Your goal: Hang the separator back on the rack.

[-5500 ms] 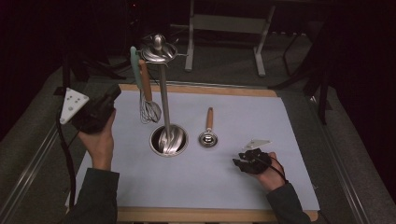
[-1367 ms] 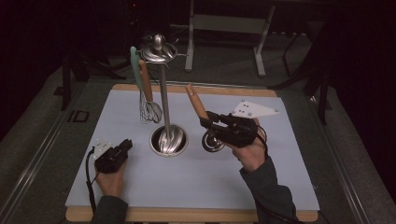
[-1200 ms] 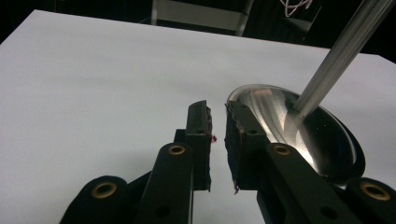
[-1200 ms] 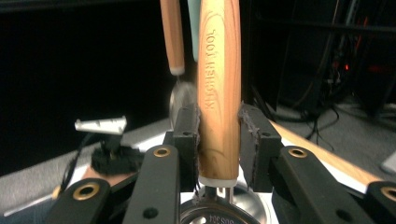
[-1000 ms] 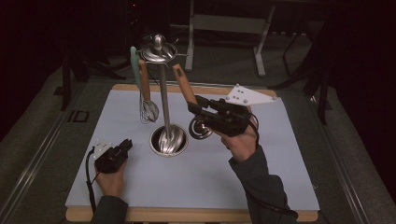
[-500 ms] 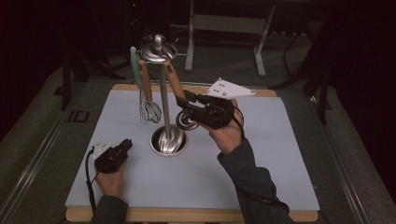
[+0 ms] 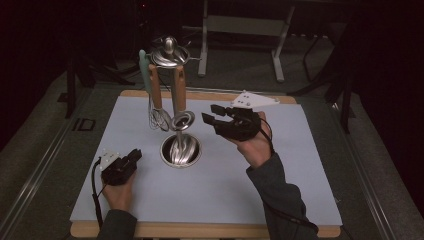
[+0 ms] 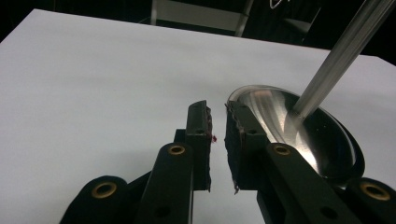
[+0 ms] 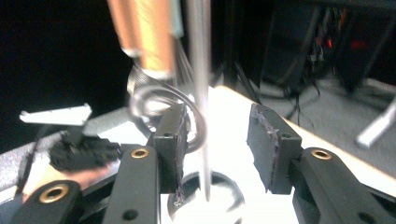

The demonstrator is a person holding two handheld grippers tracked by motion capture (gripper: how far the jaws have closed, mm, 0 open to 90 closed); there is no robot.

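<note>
Two utensils hang on the stand, upper centre of the high view: whisk and wood-handled strainer. Right tool, jaws wide and empty, sits just beside the strainer; likely best to back straight off without brushing it. Left tool, jaws narrow and empty, rests on the surface, lower left.

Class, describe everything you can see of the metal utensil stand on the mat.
The utensil stand looks like polished steel: a round dished base resting on the pale mat, a thin upright pole, and a knobbed top disc with hooks. From it hang a whisk, a pale green utensil and a wooden-handled utensil with a round metal head. Neither gripper touches it.
</note>
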